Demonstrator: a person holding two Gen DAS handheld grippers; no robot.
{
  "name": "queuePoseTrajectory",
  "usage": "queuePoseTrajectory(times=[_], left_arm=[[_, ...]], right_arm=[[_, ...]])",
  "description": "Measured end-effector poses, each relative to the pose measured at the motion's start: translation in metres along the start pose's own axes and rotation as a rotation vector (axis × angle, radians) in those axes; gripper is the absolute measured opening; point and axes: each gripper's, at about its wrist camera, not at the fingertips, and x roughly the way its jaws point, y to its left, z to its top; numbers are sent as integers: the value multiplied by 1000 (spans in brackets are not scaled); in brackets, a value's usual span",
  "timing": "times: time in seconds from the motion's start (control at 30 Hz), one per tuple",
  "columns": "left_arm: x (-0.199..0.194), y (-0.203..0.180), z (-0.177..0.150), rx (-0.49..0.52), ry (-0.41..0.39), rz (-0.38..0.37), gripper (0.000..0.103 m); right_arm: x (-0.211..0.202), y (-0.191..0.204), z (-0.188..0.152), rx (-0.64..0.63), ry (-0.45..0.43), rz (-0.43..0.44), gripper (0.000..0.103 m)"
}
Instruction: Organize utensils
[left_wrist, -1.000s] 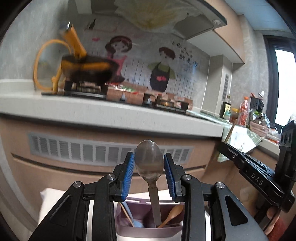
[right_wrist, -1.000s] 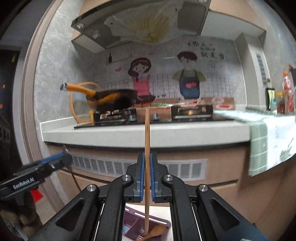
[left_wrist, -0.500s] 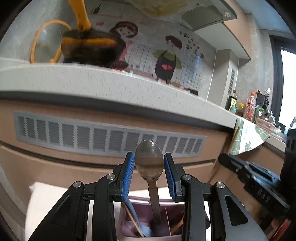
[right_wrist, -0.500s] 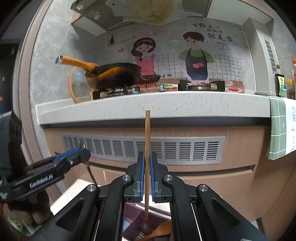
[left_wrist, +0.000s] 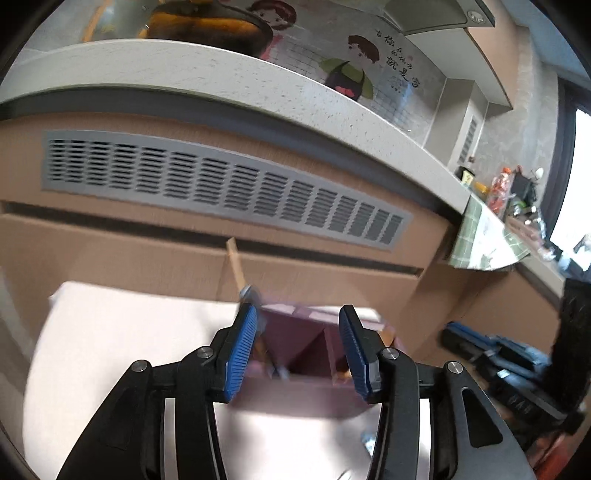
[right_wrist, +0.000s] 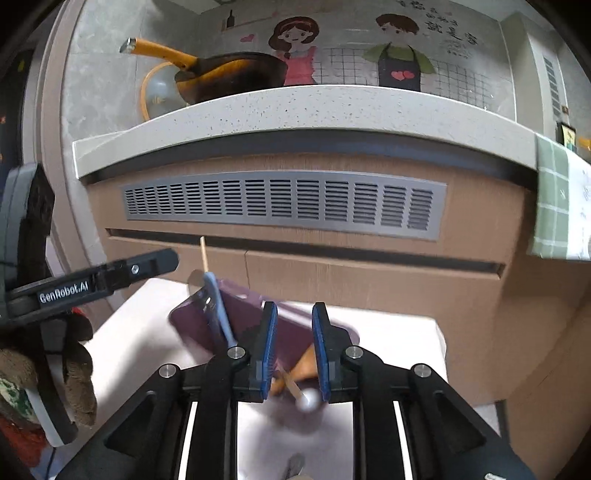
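Observation:
A mauve utensil holder (left_wrist: 306, 354) with divided compartments stands on a white surface (left_wrist: 110, 350). My left gripper (left_wrist: 298, 352) hangs just above it, jaws opening wide, nothing pressed between the pads. A blurred metal spoon (left_wrist: 248, 292) leans in the holder by the left pad, beside an upright chopstick (left_wrist: 234, 264). My right gripper (right_wrist: 293, 345) is over the holder's (right_wrist: 243, 317) near end, jaws opening. A thin wooden chopstick (right_wrist: 290, 380) lies loose between them, touching neither pad, next to a wooden spoon (right_wrist: 304, 363). A blue-handled utensil (right_wrist: 218, 306) stands further left.
A brown cabinet front with a grey vent grille (right_wrist: 284, 203) rises close behind, under a speckled counter edge (right_wrist: 295, 107) that carries a wok (right_wrist: 229, 75). The left gripper (right_wrist: 103, 277) and a gloved hand (right_wrist: 74, 362) show at the right view's left. A green cloth (right_wrist: 557, 199) hangs right.
Both grippers came down over the holder and opened. The left let go of the metal spoon, which now leans left. The right let go of the chopstick, which dropped low.

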Motion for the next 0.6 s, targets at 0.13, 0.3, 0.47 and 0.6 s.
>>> queuePoseTrajectory(times=[0.13, 0.3, 0.47, 0.6], left_arm=[[-21, -5, -41, 30, 95, 57, 48], [-50, -2, -88, -71, 219, 70, 48], [-62, -1, -118, -138, 306, 123, 48], [-63, 2, -132, -146, 364, 161, 48]], right_arm=[[-26, -1, -27, 6, 20, -4, 18], [-50, 3, -65, -7, 82, 5, 18], [-56, 15, -101, -14, 168, 84, 18], [-43, 32, -128, -45, 267, 159, 18]])
